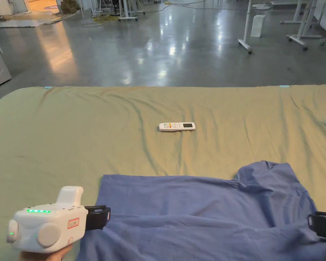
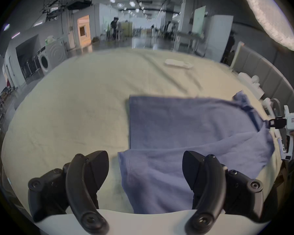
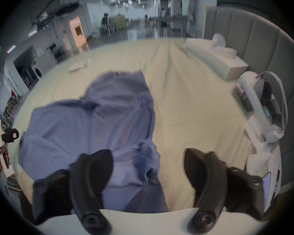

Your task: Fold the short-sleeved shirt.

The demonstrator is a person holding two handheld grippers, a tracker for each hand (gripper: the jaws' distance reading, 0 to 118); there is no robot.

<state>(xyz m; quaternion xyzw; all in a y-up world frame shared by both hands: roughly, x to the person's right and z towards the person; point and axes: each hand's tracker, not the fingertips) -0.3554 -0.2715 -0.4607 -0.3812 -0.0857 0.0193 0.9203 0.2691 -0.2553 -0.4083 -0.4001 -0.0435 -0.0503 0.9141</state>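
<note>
Head view looks down on a wide bed (image 1: 74, 136) covered by an olive-green sheet, with a blue short-sleeved shirt (image 1: 206, 217) lying on its near part, closest to the person. The shirt lies sideways: its straight hem edge is on the left, and its bunched collar and sleeve end is on the right. A white remote control (image 1: 177, 126) lies on the sheet beyond the shirt, well apart from it and out of the working area. The left tongs (image 1: 103, 217) sit at the shirt's left hem edge, held in a white handle by a hand (image 1: 40, 253). In the left gripper view, these tongs (image 2: 145, 165) stand wide open over the near hem corner, one jaw over the sheet and one over the cloth, gripping nothing. The right tongs (image 1: 323, 224) are at the shirt's rumpled right end. In the right gripper view, these tongs (image 3: 148, 164) are also wide open, straddling a puckered sleeve fold without closing on it. Each tool seems placed at an opposite end so that both ends can be taken together and the cloth kept taut. Folding looks barely begun, since the shirt is spread but wrinkled. White equipment (image 3: 261, 103) rests on the bed to the right of the shirt, apart from it.
</note>
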